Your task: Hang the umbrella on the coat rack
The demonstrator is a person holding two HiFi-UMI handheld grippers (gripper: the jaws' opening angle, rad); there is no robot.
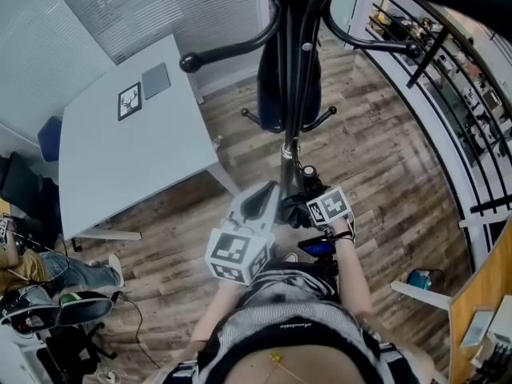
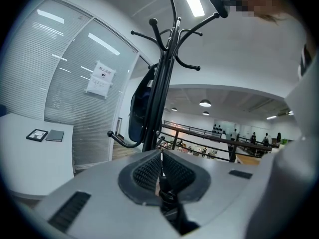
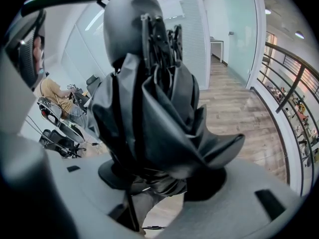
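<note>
The black coat rack [image 1: 298, 46] rises right in front of me, its curved hooks [image 2: 164, 36] spreading above in the left gripper view. A folded black umbrella [image 3: 149, 103] fills the right gripper view, and my right gripper [image 3: 164, 178] is shut on its bunched fabric. In the head view the umbrella [image 1: 300, 208] sits low between both grippers, close to the rack's pole. My left gripper [image 2: 160, 168] is shut with a thin black strap [image 2: 169, 200] of the umbrella pinched between its ribbed pads; it points up at the rack. From above, the left gripper [image 1: 272, 192] is just left of the right gripper [image 1: 310, 202].
A dark blue bag [image 1: 274, 86] hangs on the rack. A white table [image 1: 120, 166] with a small framed picture [image 1: 130, 101] stands to the left. A black railing [image 1: 448, 110] curves along the right. A seated person [image 1: 40, 270] and cables are at the far left.
</note>
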